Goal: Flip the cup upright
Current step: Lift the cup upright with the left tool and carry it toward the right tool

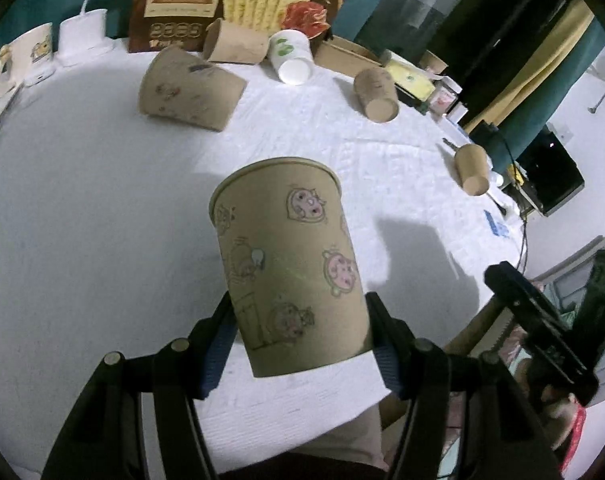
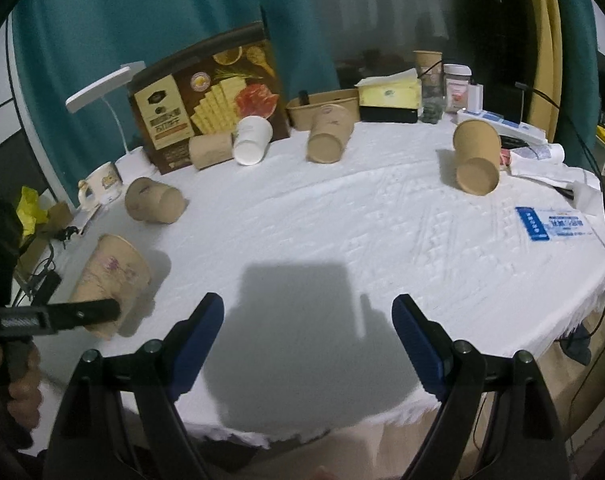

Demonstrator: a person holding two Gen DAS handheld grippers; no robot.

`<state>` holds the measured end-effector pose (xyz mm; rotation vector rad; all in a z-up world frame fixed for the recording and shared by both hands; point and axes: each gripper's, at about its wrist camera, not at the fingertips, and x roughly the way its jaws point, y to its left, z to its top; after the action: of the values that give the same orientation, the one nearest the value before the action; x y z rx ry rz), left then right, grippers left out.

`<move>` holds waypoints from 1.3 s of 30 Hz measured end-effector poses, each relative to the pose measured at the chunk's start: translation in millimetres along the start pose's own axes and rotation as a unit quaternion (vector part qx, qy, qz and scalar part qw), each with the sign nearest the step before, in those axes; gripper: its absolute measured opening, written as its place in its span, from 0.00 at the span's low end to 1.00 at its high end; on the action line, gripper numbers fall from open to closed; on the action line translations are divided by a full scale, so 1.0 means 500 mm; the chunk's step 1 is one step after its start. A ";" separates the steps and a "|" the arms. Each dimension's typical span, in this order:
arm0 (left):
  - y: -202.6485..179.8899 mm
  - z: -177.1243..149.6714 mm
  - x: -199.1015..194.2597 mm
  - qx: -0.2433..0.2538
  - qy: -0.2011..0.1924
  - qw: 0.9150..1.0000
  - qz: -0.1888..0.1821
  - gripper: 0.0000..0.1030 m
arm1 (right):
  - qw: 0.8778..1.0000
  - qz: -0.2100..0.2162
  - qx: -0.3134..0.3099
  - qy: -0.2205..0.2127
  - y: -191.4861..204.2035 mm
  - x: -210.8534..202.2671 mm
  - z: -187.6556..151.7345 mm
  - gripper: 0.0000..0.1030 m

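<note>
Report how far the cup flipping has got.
Done: no cup on the table looks flipped yet. In hand: the left hand-held gripper clamps a cartoon-printed cup, rim up, slightly tilted. Left: set it down, then the cups on their sides, such as the white cup. The right hand-held gripper is open, empty.

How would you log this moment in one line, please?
left tool: shut on cup, rim up | right tool: open, empty | other cups: lying on table

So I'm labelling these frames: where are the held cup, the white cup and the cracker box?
held cup (image 1: 290, 264), left wrist view, printed side wall
white cup (image 2: 251, 140), right wrist view, outer side
cracker box (image 2: 206, 96), right wrist view, printed front
</note>
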<state>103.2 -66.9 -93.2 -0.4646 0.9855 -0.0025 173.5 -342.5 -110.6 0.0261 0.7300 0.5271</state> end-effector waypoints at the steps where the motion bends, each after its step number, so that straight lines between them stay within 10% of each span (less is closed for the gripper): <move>1: 0.008 -0.003 0.001 -0.004 0.002 1.000 -0.003 0.61 | 1.000 0.002 0.001 0.001 0.010 -0.002 -0.004 0.82; 20: 0.054 0.003 0.010 -0.029 0.026 0.993 -0.108 0.78 | 0.999 -0.040 -0.013 0.022 0.087 -0.001 0.020 0.82; 39: 0.053 0.004 0.004 -0.026 0.030 0.992 -0.123 0.78 | 0.999 -0.025 -0.025 0.034 0.114 0.023 0.042 0.82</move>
<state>100.7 -42.6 -104.0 -0.6335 0.9846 -0.2140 168.5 -284.1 -90.4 -0.0560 0.7814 0.5008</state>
